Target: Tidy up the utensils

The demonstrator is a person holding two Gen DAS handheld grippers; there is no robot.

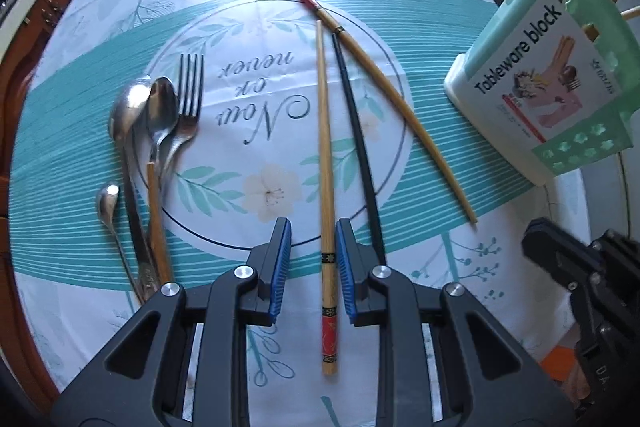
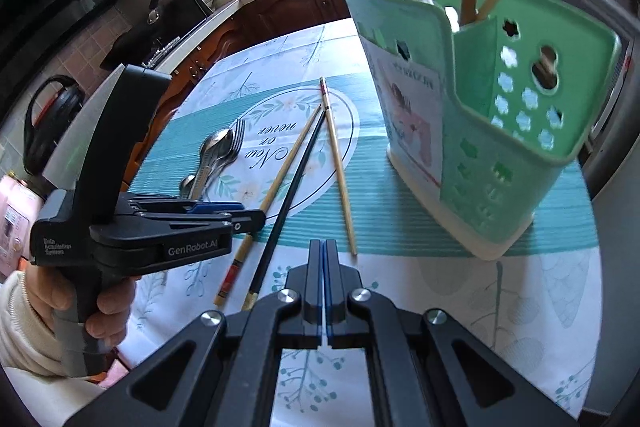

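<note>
Utensils lie spread over a smooth printed tablecloth (image 1: 120,27) with teal stripes, a leaf-and-flower ring and looping script. At the far left of the left wrist view sits a small polished metal teaspoon (image 1: 107,205), its oval bowl catching light. Beside it, a larger steel spoon (image 1: 127,111) and a second spoon (image 1: 162,109) overlap at their rounded bowls, and a four-tined steel fork (image 1: 190,95) leans against them; their handles bunch together toward the camera, one of them wooden-looking and brown.

Further right comes a pale, straight wooden chopstick (image 1: 325,155) with a red and black patterned band near its thick end. The left gripper (image 1: 313,267) stands open around it, ribbed blue pads on black angular jaws flanking the stick on either side without touching it. Just right of that lies a slim matte black chopstick (image 1: 358,147), passing under the right jaw. Next is a longer tan chopstick (image 1: 396,99) with a red decorated end, lying slantwise on the cloth.

At the far right stands the mint-green plastic tableware holder (image 2: 472,115), boxy with flower-shaped cut-outs, a cream base and a paper label; several chopsticks already stand upright inside it. The right gripper (image 2: 324,267) hovers above the cloth near the holder's base, its jaws pressed together with nothing between them.
</note>
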